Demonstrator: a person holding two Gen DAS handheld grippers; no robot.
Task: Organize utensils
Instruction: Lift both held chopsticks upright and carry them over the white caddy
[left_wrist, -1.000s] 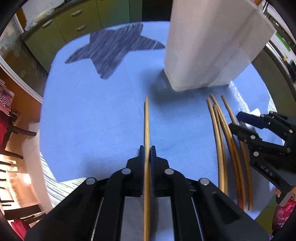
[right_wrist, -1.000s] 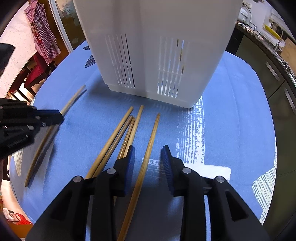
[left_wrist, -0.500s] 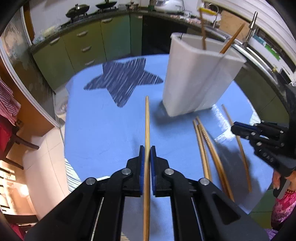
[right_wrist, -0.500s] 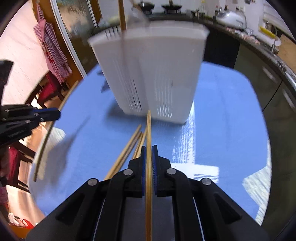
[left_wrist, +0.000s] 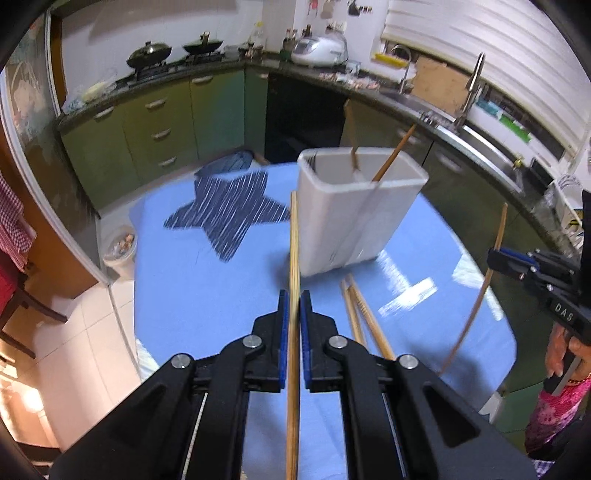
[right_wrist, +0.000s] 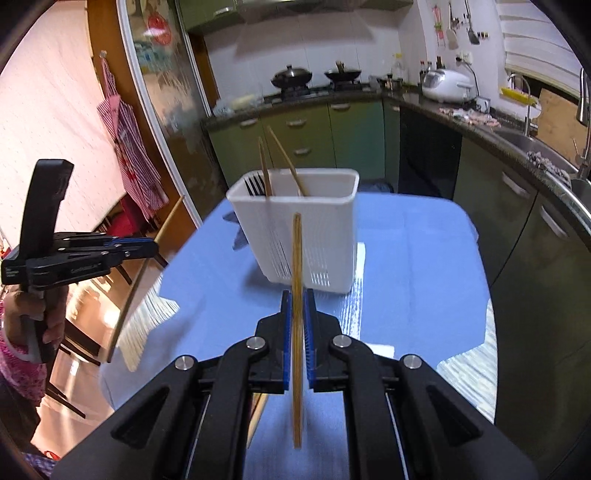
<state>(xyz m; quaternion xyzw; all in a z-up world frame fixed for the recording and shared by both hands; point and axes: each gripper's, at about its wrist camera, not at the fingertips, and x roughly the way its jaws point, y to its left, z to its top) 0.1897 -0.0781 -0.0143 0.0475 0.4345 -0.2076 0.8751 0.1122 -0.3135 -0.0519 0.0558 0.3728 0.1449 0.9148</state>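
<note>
The left gripper (left_wrist: 292, 306) is clamped on a wooden chopstick (left_wrist: 293, 280), its blue-padded fingers (left_wrist: 283, 332) pressed narrow against the stick, which runs straight forward between them and ends in front of the white utensil holder (left_wrist: 351, 225). The right gripper (right_wrist: 297, 310) likewise holds a second chopstick (right_wrist: 297, 280) tight between its fingers (right_wrist: 309, 339); this one lines up with the slotted front wall of the holder in the right wrist view. Those right jaws have just closed onto the stick, which now sits pinched between the pads. Both held chopsticks are lifted clear of the blue cloth (left_wrist: 207, 295) that covers the desk. In the left wrist view the right gripper appears at the right edge, gripping its chopstick near the upper part so that the stick hangs down at a slant above the cloth. In the right wrist view the left gripper shows at the left edge, a hand (right_wrist: 44, 317) wrapped around its handle, its chopstick angled downward past the edge of the desk. The utensil holder stands upright on the cloth near a dark blue star pattern (left_wrist: 229, 214), and two chopsticks (right_wrist: 280, 166) already lean inside it, their tips rising above the rim. Two more chopsticks (left_wrist: 364, 317) lie together on the cloth just in front of the holder, between the two grippers. Green kitchen cabinets (left_wrist: 159, 129) curve around behind the desk.
</note>
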